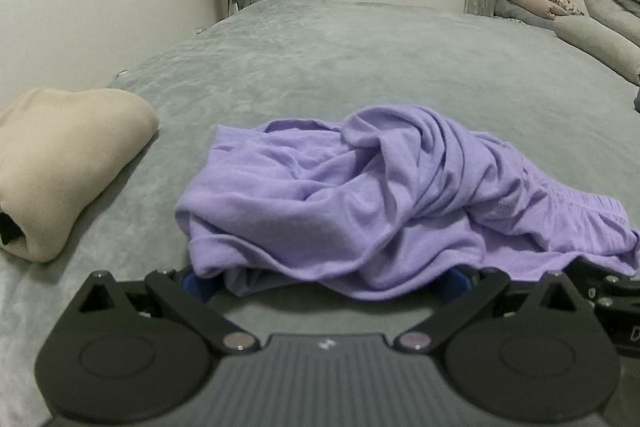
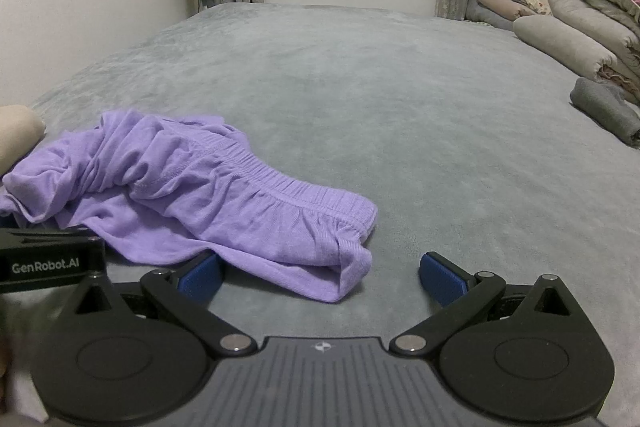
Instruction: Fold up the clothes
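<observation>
You held left gripper [image 1: 326, 277] low, jaws wide, at purple shorts [image 1: 360, 195] | right gripper [image 2: 322, 275] low, spread, at waistband [image 2: 280, 195] corner

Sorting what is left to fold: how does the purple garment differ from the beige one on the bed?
The purple garment lies crumpled and spread out, full of creases; the beige garment is a compact, smooth bundle, apparently already folded. The purple one sits right in front of both open tongs, left and right, with its gathered waistband showing; the beige one lies off to the left, apart from it. Both rest on the grey bed cover.
</observation>
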### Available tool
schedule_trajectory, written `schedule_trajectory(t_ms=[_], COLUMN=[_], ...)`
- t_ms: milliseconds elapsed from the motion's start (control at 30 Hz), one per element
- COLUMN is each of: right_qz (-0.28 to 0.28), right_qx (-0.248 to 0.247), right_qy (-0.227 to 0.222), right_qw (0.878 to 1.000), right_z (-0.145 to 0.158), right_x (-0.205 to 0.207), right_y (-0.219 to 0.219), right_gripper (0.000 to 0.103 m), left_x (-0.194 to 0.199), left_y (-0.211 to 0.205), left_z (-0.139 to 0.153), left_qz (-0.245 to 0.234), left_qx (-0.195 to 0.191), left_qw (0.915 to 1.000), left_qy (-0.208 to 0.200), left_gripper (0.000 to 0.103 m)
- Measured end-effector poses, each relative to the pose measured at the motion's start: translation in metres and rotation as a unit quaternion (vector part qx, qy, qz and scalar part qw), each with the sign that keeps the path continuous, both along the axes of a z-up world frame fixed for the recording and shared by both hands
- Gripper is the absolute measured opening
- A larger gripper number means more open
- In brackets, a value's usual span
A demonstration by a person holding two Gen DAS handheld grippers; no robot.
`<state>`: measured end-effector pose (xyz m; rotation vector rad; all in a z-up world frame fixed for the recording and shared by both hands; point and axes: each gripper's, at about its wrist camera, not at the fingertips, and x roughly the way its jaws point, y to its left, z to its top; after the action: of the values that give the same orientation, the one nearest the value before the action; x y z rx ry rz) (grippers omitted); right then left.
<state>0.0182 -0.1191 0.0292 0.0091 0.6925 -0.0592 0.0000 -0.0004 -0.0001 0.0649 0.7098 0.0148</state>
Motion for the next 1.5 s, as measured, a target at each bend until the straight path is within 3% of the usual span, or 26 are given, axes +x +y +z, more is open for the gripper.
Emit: schedule_trajectory(t_ms=[833,1100,1233,1333,1500], right_qz=[-0.003,-0.013,0.006,0.014,0.007], right_qx=[0.012,0.059,0.040,0.033,0.031], right_qy=[0.018,0.041,0.058,0.061,0.074], right_qw=[1.000,0.997,0.998,0.998,0.997], right_z=[0.017,0.051,0.059,0.062,0.063], right_x=[-0.005,-0.019,-0.032,-0.037,-0.043], right_y=[-0.003,-0.014,-0.007,-0.001,0.004], right_gripper=[0.103,0.103,0.103,0.103,0.103], left_x=[-0.007,-0.047,-0.074,-0.087,-0.094], left_y=[0.001,-0.009,-0.005,-0.002,-0.006], left_z=[0.010,0.033,0.040,0.056,0.067], left_qz=[-0.003,-0.056,-0.070,-0.068,-0.069], left_qx=[0.006,0.047,0.051,0.035,0.060], left_qw=[0.9999,0.9968,0.9952,0.9967,0.9957], left_qy=[0.011,0.032,0.047,0.029,-0.012], left_gripper=[0.103,0.103,0.103,0.103,0.103])
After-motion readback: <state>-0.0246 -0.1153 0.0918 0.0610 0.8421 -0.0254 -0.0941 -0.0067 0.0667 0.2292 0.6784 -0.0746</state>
